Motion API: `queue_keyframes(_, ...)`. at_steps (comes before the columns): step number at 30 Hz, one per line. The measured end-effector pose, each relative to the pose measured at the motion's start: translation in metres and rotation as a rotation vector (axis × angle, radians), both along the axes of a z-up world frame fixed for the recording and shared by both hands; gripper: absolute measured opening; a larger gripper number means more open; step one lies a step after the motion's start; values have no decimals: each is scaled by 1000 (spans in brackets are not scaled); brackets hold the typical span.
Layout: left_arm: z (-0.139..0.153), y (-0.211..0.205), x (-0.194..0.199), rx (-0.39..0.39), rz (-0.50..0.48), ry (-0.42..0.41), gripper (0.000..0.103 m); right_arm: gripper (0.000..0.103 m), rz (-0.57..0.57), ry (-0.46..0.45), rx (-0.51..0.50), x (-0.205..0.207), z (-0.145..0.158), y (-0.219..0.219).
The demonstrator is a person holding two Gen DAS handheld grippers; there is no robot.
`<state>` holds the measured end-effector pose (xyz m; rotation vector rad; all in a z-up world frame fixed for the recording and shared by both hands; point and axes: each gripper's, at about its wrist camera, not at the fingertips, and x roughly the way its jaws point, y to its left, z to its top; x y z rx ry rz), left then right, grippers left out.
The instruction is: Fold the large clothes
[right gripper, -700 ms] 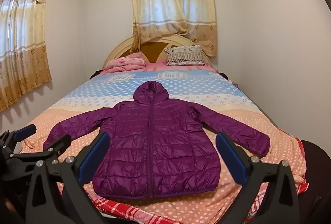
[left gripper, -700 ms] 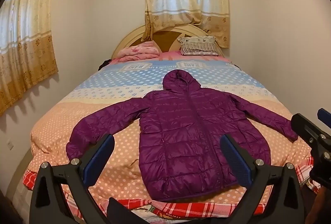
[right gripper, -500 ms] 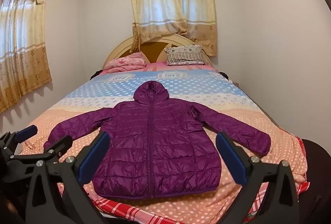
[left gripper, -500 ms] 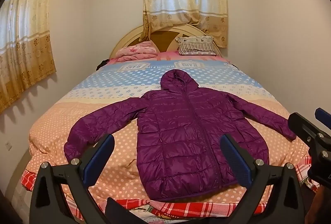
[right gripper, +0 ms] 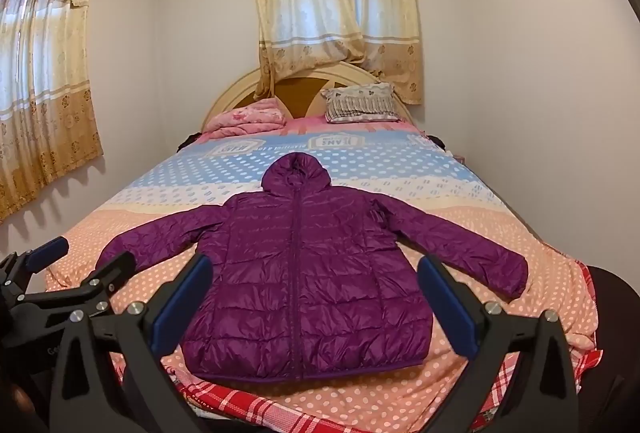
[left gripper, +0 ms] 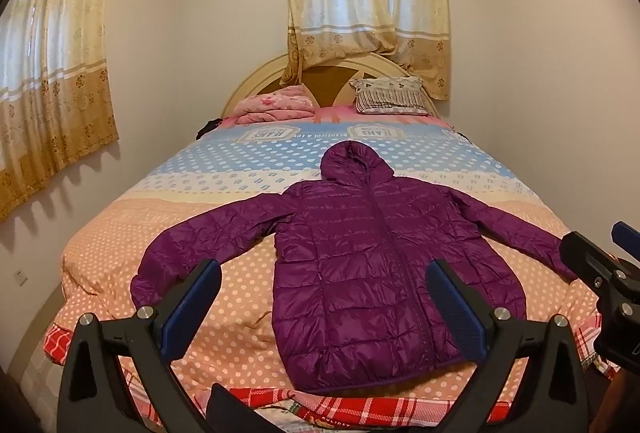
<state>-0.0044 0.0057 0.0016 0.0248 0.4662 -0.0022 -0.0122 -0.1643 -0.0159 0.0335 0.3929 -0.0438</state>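
Purple and glossy, the quilted puffer jacket [left gripper: 372, 273] lies flat and zipped on the bed [left gripper: 120, 233], hood toward twelve o'clock near the pillows, hem toward six o'clock at the foot, one sleeve angled out toward eight o'clock and the other toward four. Both tools hover short of it, jaws spread wide and empty: the left gripper [left gripper: 322, 307] frames the hem from this side, and the right gripper [right gripper: 314, 303] does the same from its own view. The likeliest trouble, I judge, is the shell itself: slick, air-filled fabric may slide out of a narrow pinch, or the padding may spring a fold back open. A bite taken too deep could also catch the polka-dot bedspread [left gripper: 240, 297] beneath and drag it along, and the two tools stand close enough side by side to knock together if both reach for the same edge. The jacket is soft, puffy, ribbed in horizontal channels, with a rounded hood; the bedspread is matte and lightly wrinkled, and a red plaid layer [right gripper: 240, 403] shows at the foot.
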Motion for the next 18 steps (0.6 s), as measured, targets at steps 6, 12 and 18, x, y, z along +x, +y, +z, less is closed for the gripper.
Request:
queue_keyframes(6,0,2,0,-2,2,-4,102,103,6,12,3,2,-2,2)
queue_keyframes(12,-2,0,0,-1,3,-4,102,103,7,13,6,3,-1,2)
queue_keyframes(18,-2,0,0,-1,3,-5,102,103,13,20,13,4,-3,2)
